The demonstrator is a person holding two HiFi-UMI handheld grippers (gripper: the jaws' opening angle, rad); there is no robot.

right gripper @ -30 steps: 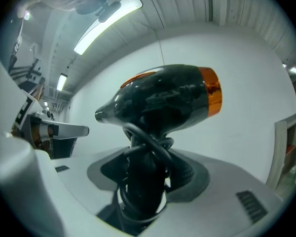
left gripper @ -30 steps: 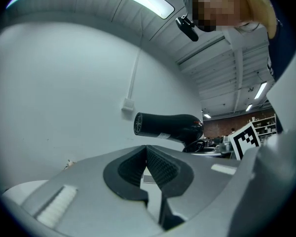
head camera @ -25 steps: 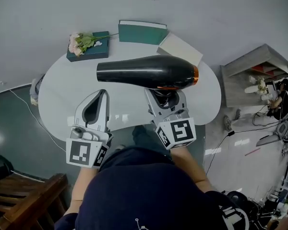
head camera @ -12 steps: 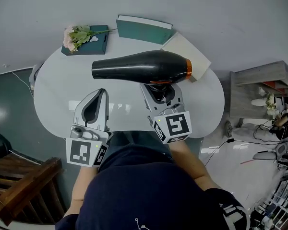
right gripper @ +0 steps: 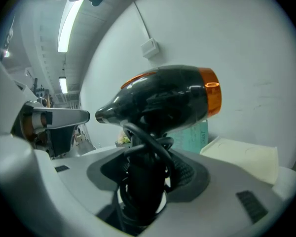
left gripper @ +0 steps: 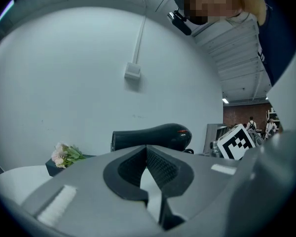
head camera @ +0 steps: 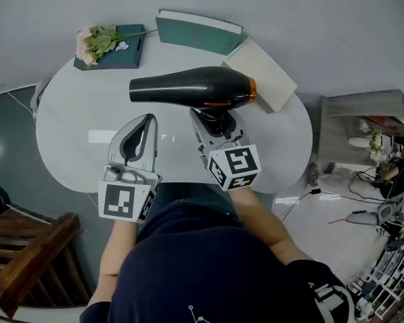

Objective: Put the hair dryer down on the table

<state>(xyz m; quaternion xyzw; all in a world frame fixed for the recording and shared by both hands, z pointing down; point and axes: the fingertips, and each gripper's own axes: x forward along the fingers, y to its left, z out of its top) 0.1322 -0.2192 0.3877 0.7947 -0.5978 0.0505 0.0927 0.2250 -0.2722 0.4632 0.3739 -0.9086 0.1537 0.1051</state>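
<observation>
The hair dryer (head camera: 192,87) hangs over the middle of the white worktop (head camera: 74,126). Its black barrel lies level, with the nozzle toward 9 o'clock and the orange ring at the 3 o'clock end. Your right gripper (head camera: 215,123) comes in from 6 o'clock, and its fingers (right gripper: 187,174) pinch the handle with the black cord wound around it. Your left gripper (head camera: 138,136) sits at about 8 o'clock from the dryer, clear of it. Its fingers (left gripper: 163,168) are pressed together at the tips on nothing. Along the far edge of the worktop, a dark book (head camera: 124,54) carrying flowers (head camera: 94,40) lies at 10 o'clock. A green book (head camera: 198,32) lies at 12, and a cream book (head camera: 262,76) lies at 2, just behind the orange ring.
</observation>
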